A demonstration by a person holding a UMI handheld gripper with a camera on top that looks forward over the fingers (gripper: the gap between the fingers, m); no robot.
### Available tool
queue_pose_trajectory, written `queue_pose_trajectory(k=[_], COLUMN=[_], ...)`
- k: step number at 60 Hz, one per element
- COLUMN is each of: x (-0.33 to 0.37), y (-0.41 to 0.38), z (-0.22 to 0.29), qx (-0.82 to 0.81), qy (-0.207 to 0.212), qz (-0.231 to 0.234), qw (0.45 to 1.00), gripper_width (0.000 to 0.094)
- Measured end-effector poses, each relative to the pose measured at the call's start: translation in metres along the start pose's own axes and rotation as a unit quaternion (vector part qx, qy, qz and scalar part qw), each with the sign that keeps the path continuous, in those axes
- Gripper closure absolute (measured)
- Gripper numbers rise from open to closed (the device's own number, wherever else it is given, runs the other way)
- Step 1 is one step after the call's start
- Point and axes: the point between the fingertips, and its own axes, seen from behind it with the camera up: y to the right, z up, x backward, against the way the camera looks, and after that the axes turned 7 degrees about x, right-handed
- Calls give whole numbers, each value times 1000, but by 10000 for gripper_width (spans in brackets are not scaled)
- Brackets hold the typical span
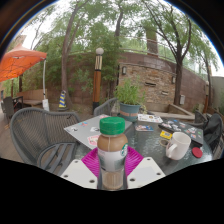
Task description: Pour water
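Note:
A bottle [112,152] with a green cap, a white label and a brownish drink stands upright between my fingers. Both magenta pads [92,160] press against its sides, so my gripper [112,172] is shut on it and holds it over the near edge of the grey outdoor table [90,130]. A white cup [178,148] stands on the table ahead and to the right of the bottle, a short way beyond my right finger.
A potted plant [130,98] stands at the table's far side. Small boxes and papers [165,128] lie on the right part of the table. A wicker chair [38,135] stands to the left. A stone wall and trees lie beyond.

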Motion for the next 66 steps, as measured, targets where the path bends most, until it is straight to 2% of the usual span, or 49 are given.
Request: queue_pose_trajectory(k=[3,9,12,16,18,23,32,40,46,49,50,54,55,59,60,63,64,66], x=[2,-2,-2,-7,-17,-28,-50,-49,-49,-44,-42,-43,-42,-35,-35,-28,-46,-41], y=[4,34,57,84,94,124,162,177,180,188,183,203,192,200,208,213,207,208], z=[13,49,76,92,81,75,56,52,57,62,77,72,86,87,69,68,89,89], qx=[-18,-73,-131,-255,-305,-464,-683,-811,-861,-880,-884,-905,-905,-917,-920,-925,-925,-926], qy=[-5,18,32,35,42,22,5,17,34,43,48,64,69,84,86,96,97,100], qz=[14,19,13,34,45,76,124,162,163,163,159,170,160,155,162,156,145,142], qw=[1000,997,991,966,950,882,719,562,480,443,438,385,388,357,346,334,339,335], gripper_width=[654,654,653,652,652,653,655,656,655,656,656,655,655,656,655,654,655,656])
